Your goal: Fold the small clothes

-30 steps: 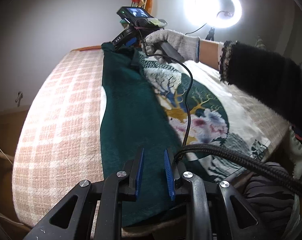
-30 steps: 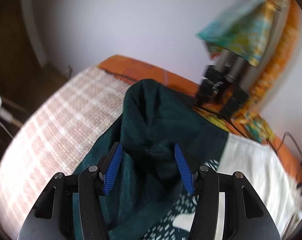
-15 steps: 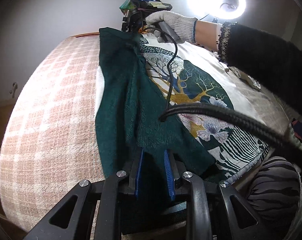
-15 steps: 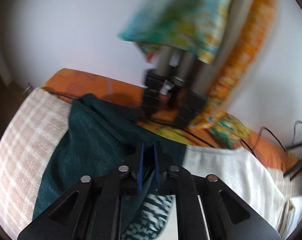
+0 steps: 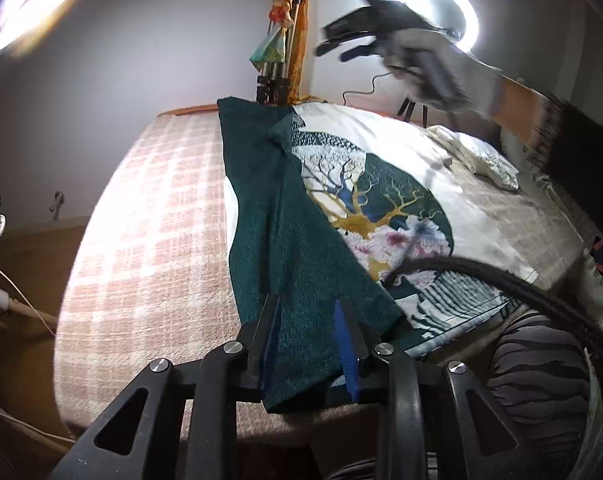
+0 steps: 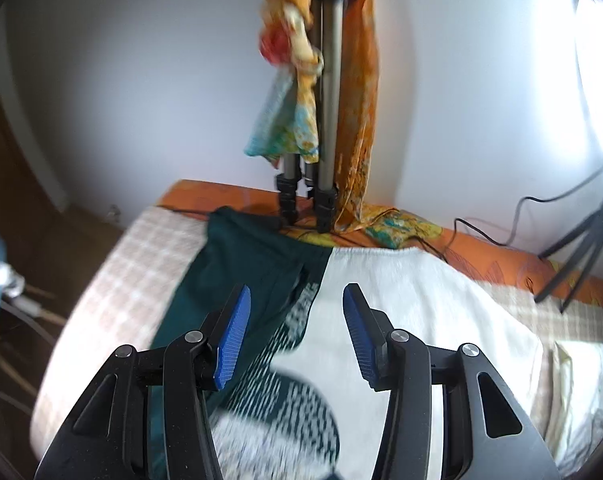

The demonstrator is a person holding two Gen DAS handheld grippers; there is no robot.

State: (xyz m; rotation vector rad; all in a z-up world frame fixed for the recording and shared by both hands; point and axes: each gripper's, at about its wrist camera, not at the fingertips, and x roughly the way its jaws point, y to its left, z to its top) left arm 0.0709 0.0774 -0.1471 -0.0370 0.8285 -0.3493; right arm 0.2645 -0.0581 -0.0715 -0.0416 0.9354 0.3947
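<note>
Left gripper (image 5: pixel 307 344) fingers opening, green cloth (image 5: pixel 285 220) edge between them; right gripper (image 6: pixel 297 336) fingers opening, empty, mid-frame above bed (image 6: pixel 141 248).

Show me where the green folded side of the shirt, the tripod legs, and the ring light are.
green folded side (image 5: pixel 277 216), left wrist view, middle of the folded-over panel.
tripod legs (image 6: pixel 321 184), right wrist view, lower leg above its foot.
ring light (image 5: pixel 467 12), left wrist view, glowing rim.
</note>
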